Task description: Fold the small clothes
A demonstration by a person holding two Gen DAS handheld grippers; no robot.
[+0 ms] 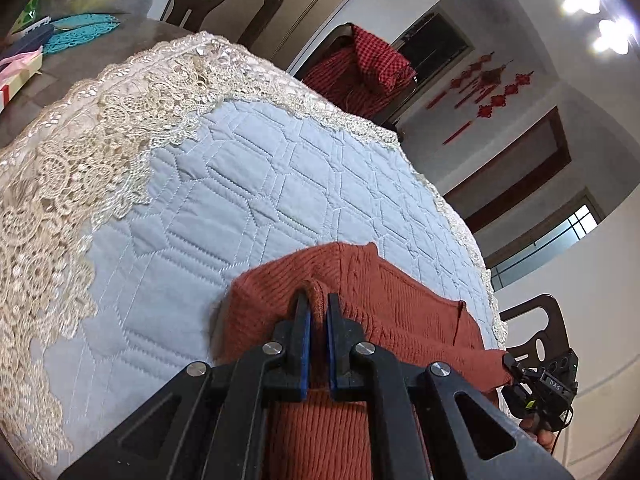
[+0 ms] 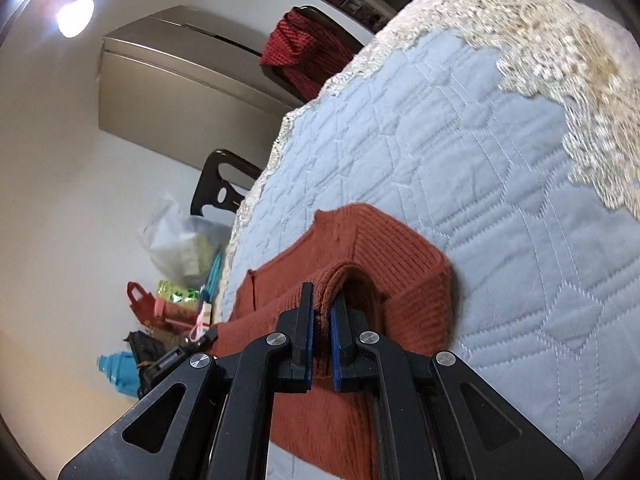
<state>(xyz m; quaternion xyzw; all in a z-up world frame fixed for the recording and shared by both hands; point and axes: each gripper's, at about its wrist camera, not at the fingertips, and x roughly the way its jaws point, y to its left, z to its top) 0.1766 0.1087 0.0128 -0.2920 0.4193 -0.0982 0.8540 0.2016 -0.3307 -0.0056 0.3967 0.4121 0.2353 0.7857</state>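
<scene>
You hold the soft sweater (image 1: 384,300) by its edge.
Your left tongs (image 1: 318,304) and right tongs (image 2: 322,298) each pinch floppy, light knit above the blue quilt (image 1: 240,184); grip thick folds.

Left gripper (image 1: 318,300): black angular linkage arms, round silver rivets, blue pads inside slim black fingers. Right gripper (image 2: 322,292): same build; its housing lettered "DAS", thin cable trailing.
</scene>
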